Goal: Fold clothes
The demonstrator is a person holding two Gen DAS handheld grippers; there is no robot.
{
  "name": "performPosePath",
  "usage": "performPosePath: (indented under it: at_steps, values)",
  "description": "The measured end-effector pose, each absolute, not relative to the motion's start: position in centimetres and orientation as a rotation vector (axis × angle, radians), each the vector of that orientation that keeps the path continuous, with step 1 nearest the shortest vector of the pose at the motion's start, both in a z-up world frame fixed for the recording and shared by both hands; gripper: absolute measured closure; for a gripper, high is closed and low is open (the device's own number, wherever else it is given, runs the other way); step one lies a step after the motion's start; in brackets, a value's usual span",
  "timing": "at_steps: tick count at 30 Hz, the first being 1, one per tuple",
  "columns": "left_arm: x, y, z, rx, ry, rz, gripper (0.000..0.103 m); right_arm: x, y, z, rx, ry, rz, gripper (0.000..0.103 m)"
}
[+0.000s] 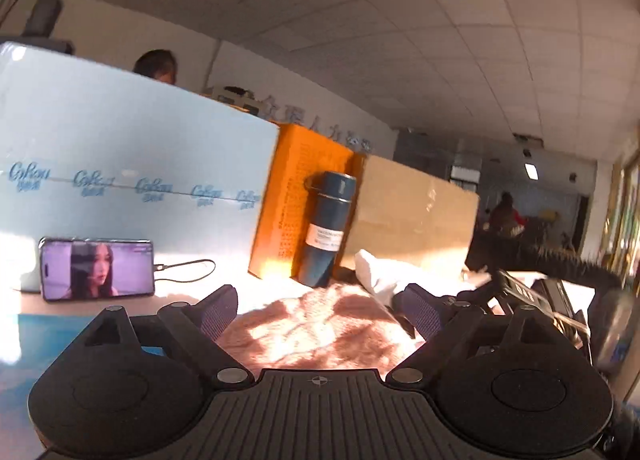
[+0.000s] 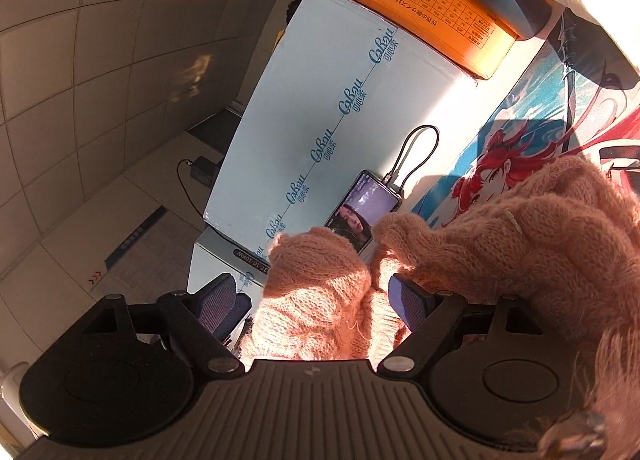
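Observation:
A fuzzy pink knit sweater (image 1: 320, 332) lies on the table below and ahead of my left gripper (image 1: 320, 310), whose jaws stand wide apart with nothing between them. In the right wrist view the same sweater (image 2: 520, 236) is bunched up, and a fold of it (image 2: 320, 300) sits between the fingers of my right gripper (image 2: 316, 300). The jaws stand apart around the fabric, and I cannot tell if they press on it. The other gripper (image 1: 552, 300) shows at the right of the left wrist view.
A phone (image 1: 97, 269) playing video leans on a pale blue box (image 1: 132, 164), with a cable. An orange box (image 1: 296, 200), a dark blue vacuum bottle (image 1: 326, 228), a cardboard box (image 1: 416, 216) and a white cloth (image 1: 376, 268) stand behind. An anime desk mat (image 2: 516, 140) covers the table.

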State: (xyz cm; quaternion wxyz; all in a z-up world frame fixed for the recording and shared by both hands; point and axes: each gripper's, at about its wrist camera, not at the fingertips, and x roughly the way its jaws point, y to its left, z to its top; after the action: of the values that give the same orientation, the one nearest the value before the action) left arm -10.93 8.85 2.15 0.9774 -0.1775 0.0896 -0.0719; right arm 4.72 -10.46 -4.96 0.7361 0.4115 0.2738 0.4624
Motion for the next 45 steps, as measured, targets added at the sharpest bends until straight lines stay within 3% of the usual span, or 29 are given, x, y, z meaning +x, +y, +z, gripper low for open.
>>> performPosePath:
  at_steps: [3, 10, 12, 13, 14, 17, 21, 28, 38, 42, 45]
  values:
    - [-9.5, 12.7, 0.6, -0.533, 0.255, 0.041, 0.009, 4.4, -9.9, -4.6, 0.9, 0.629, 1.038, 0.02]
    - [-7.5, 13.1, -2.1, -0.621, 0.402, -0.09, 0.009, 3.6, -5.7, -3.4, 0.839, 0.753, 0.886, 0.022]
    - [-7.8, 11.9, -2.3, -0.58, 0.408, -0.105, 0.009, 3.7, -4.3, -3.4, 0.812, 0.8, 0.825, 0.041]
    - [-8.2, 11.6, -2.2, -0.566, 0.397, -0.117, 0.009, 3.7, -3.8, -3.4, 0.79, 0.804, 0.802, 0.064]
    - [-8.4, 11.5, -2.1, -0.57, 0.38, -0.134, 0.009, 3.6, -3.4, -3.4, 0.778, 0.806, 0.787, 0.079]
    - [-9.2, 11.9, -1.8, -0.609, 0.326, -0.171, 0.009, 3.6, -4.0, -3.5, 0.898, 0.766, 0.852, 0.084]
    - [-9.2, 12.0, -1.6, -0.628, 0.311, -0.18, 0.009, 3.4, -6.8, -2.4, 0.995, 0.638, 0.835, 0.084]
    - [-7.5, 10.0, -1.7, -0.548, 0.37, -0.199, 0.009, 2.6, -12.9, -3.5, 1.04, 0.577, 0.648, 0.084]
    - [-7.1, 8.4, -2.2, -0.505, 0.408, -0.224, 0.008, -0.5, -16.0, -3.2, 0.905, 0.458, 0.511, 0.084]
    - [-6.9, 8.4, -2.2, -0.515, 0.412, -0.214, 0.008, -0.1, -15.6, -3.3, 0.735, 0.499, 0.371, 0.083]
    - [-7.0, 8.2, -2.1, -0.51, 0.407, -0.22, 0.008, 0.4, -15.1, -4.5, 0.661, 0.559, 0.331, 0.077]
